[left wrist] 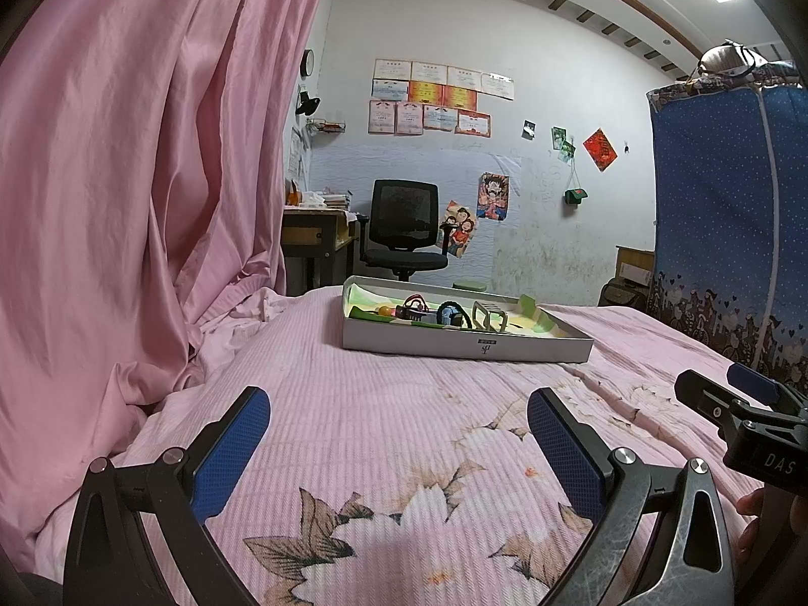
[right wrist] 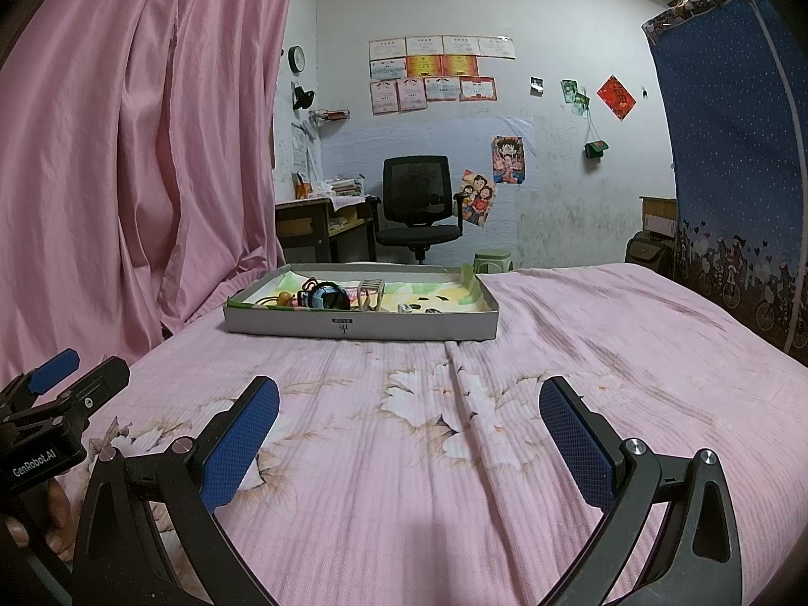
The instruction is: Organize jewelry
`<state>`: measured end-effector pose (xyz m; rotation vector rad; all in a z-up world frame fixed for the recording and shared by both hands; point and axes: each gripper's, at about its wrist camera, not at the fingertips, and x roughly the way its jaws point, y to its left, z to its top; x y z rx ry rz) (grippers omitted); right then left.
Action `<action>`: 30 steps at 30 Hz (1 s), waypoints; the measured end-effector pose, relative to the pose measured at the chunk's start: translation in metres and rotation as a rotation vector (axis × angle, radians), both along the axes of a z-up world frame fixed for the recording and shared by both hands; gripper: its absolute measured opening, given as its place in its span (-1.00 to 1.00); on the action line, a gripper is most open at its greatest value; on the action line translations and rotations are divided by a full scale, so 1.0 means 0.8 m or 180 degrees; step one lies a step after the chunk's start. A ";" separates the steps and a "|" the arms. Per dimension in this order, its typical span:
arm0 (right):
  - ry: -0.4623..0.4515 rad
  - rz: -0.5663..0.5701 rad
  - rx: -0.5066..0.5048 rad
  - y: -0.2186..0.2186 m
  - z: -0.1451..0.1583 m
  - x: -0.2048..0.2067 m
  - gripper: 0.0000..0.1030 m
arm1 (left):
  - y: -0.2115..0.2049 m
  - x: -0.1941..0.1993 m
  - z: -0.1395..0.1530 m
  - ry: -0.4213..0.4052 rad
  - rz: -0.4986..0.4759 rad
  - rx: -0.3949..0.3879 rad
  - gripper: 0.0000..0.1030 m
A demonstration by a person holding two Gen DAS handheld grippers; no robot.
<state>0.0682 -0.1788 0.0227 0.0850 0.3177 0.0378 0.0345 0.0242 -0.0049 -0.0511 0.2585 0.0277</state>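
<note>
A shallow grey cardboard box lid (left wrist: 469, 346) (right wrist: 353, 325) lies on the pink bed ahead of both grippers. Inside it sit small accessories: a blue-and-black hair tie (left wrist: 452, 314) (right wrist: 328, 297), an orange bead (left wrist: 385, 311) (right wrist: 284, 297), a red-and-black loop (left wrist: 415, 301) and a pale hair claw clip (left wrist: 489, 317) (right wrist: 370, 293). My left gripper (left wrist: 399, 447) is open over the flowered bedspread, well short of the box. My right gripper (right wrist: 409, 434) is open too, with nothing between its blue pads, also short of the box. Each gripper shows at the edge of the other's view.
A pink curtain (left wrist: 151, 177) hangs along the left side of the bed. A blue fabric wardrobe (left wrist: 732, 202) stands at the right. Beyond the bed are a black office chair (left wrist: 404, 224), a wooden desk (left wrist: 315, 232) and a green stool (right wrist: 492, 258). A person's hand (right wrist: 55, 520) holds the left gripper.
</note>
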 end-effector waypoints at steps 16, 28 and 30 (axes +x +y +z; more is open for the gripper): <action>0.0005 0.0000 0.0005 0.000 0.000 0.000 0.97 | -0.001 0.000 0.000 -0.0003 -0.0002 0.0004 0.99; 0.0005 0.0001 0.0006 0.000 0.000 0.000 0.97 | -0.007 0.001 0.005 0.0037 0.0102 0.0003 0.99; 0.0005 0.0001 0.0006 0.000 0.000 0.000 0.97 | -0.007 0.001 0.006 0.0030 0.0100 0.0011 0.99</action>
